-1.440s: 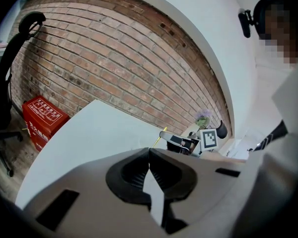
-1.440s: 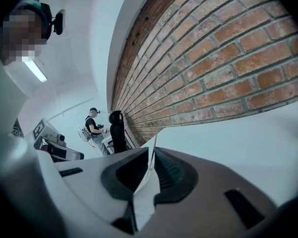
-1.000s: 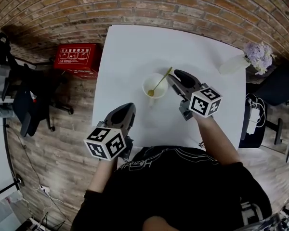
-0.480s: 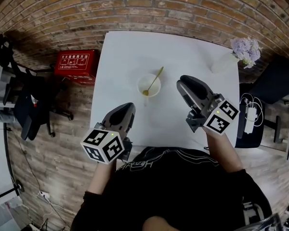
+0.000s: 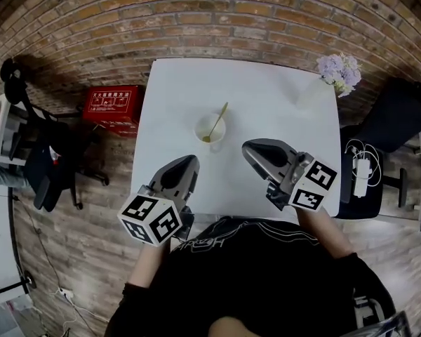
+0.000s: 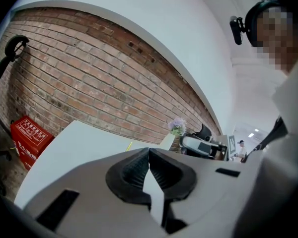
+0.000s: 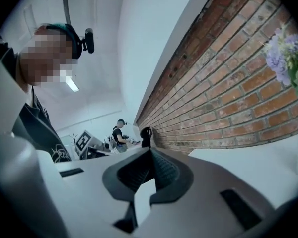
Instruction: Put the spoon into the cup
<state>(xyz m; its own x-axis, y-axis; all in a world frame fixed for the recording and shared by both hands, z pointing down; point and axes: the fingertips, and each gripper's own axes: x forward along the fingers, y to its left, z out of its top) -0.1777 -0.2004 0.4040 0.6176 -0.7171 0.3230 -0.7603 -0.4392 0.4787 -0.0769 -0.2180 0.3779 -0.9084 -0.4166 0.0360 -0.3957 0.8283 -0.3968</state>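
While the spoon (image 5: 216, 123) leans in the cup (image 5: 198, 127), handle tipped away up-right, left gripper (image 5: 185, 160) and right gripper (image 5: 250, 150) hang back, jaws together, empty; cup ahead, between them.

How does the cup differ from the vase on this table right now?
The cup stands near the table's middle; the vase stands at its far right corner. The cup holds a yellowish spoon, handle sticking out over the rim; the vase holds purple flowers. The cup looks short and wide-mouthed, the vase taller and narrower. Both are white and stand on the white table.
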